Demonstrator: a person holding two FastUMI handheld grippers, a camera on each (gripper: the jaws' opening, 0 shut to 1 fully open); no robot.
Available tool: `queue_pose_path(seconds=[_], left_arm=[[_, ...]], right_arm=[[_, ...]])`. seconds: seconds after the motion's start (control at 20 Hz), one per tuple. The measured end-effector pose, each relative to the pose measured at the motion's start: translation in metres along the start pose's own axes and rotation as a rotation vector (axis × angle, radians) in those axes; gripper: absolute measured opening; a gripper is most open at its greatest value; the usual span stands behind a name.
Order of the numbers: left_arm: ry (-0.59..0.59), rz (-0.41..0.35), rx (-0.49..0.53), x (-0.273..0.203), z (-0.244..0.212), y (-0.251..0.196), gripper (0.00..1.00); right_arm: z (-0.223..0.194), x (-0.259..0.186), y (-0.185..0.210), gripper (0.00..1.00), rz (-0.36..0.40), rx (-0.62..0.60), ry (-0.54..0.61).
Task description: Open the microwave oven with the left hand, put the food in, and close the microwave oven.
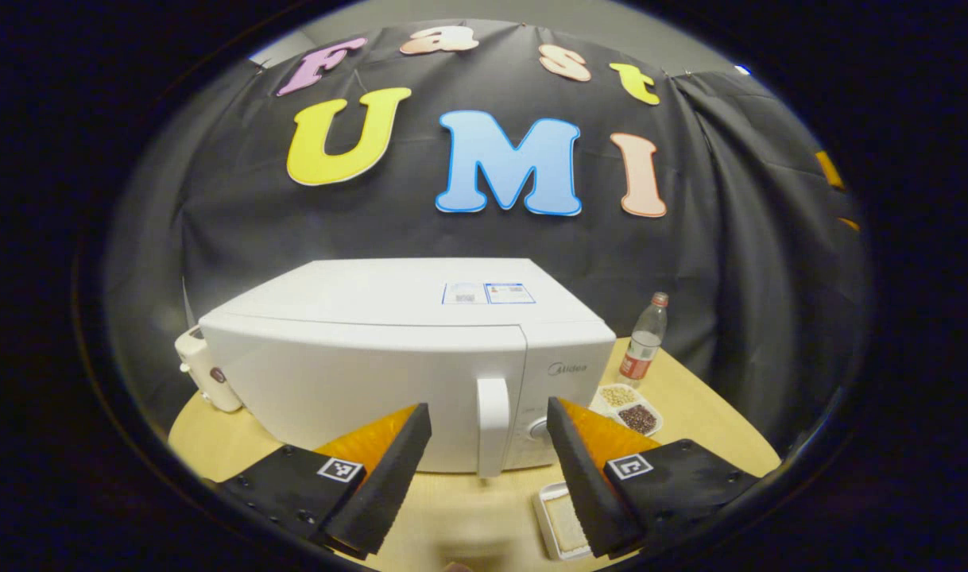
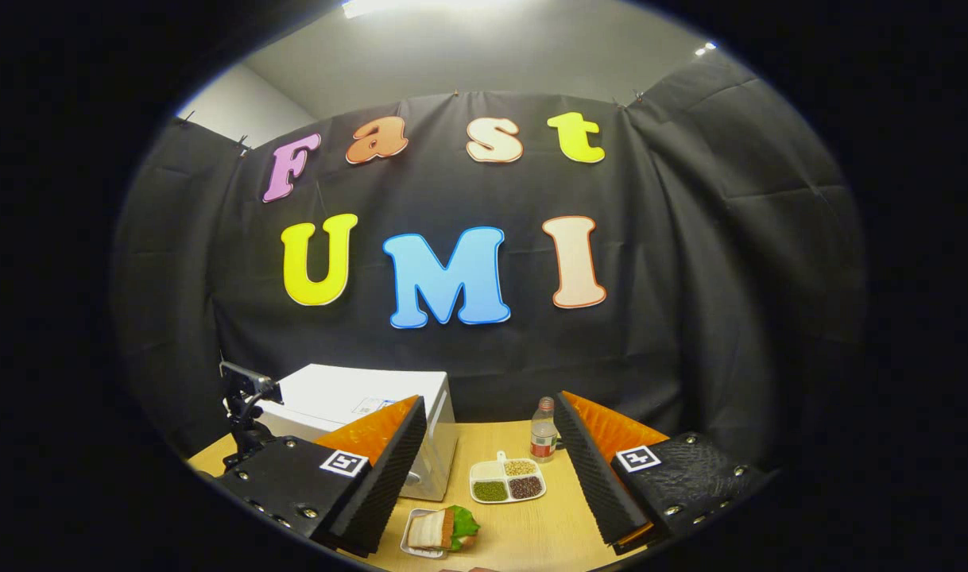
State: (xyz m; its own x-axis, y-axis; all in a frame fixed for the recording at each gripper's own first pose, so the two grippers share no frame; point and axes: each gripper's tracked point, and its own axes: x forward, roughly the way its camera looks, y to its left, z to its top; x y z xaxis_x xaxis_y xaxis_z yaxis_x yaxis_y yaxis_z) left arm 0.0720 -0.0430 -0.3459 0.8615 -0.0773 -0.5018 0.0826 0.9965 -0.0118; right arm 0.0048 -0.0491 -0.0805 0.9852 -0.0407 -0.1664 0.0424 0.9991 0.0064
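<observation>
The white microwave [image 1: 404, 357] sits on a round wooden table [image 1: 691, 397], door shut, with a faint brand mark by the control panel that I cannot read for sure and two small stickers [image 1: 488, 293] on top, too small to read. The left gripper [image 1: 489, 421] is spread wide and holds nothing; the door handle [image 1: 493, 425] lies between its fingers, apart from both. The right gripper view adds the sandwich [image 2: 444, 528] with lettuce on a small white tray [image 2: 411, 544] near the table's front edge, before the microwave. The right gripper [image 2: 489, 433] gapes wide, empty. A bottle [image 2: 543, 430] with a red label stands behind a divided dish [image 2: 506, 481] of beans, on open tabletop right of the microwave.
</observation>
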Motion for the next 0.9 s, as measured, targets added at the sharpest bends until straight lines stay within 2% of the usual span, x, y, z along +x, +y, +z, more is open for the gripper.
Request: queue_pose_path(seconds=[0.15,0.25,0.35,0.45,0.6,0.65,0.7,0.8,0.9], left_arm=[[0.042,0.011,-0.033,0.023,-0.016,0.004,0.95],[0.066,0.002,-0.042,0.032,-0.023,0.003,0.87],[0.095,-0.042,-0.042,0.035,-0.029,-0.006,0.63],[0.087,-0.032,0.007,0.035,-0.027,-0.010,0.36],[0.077,-0.010,0.034,0.036,-0.028,-0.008,0.24],[0.080,-0.010,0.033,0.034,-0.029,-0.008,0.24],[0.079,-0.011,0.043,0.030,-0.026,-0.008,0.15],[0.083,-0.016,0.044,0.031,-0.029,-0.008,0.10],[0.089,-0.026,0.033,0.031,-0.028,-0.008,0.10]], right_arm=[[-0.008,0.003,-0.010,0.98,-0.015,0.013,0.024],[-0.011,0.007,-0.015,0.98,-0.026,0.021,0.036],[-0.014,0.008,-0.018,0.98,-0.032,0.031,0.042],[-0.014,0.011,-0.019,0.98,-0.034,0.041,0.045],[-0.017,0.013,-0.015,0.98,-0.027,0.042,0.049],[-0.017,0.013,-0.013,0.98,-0.023,0.039,0.051],[-0.017,0.012,-0.011,0.98,-0.018,0.037,0.054],[-0.020,0.011,-0.008,0.98,-0.010,0.039,0.059],[-0.020,0.010,-0.008,0.97,-0.008,0.047,0.062]])
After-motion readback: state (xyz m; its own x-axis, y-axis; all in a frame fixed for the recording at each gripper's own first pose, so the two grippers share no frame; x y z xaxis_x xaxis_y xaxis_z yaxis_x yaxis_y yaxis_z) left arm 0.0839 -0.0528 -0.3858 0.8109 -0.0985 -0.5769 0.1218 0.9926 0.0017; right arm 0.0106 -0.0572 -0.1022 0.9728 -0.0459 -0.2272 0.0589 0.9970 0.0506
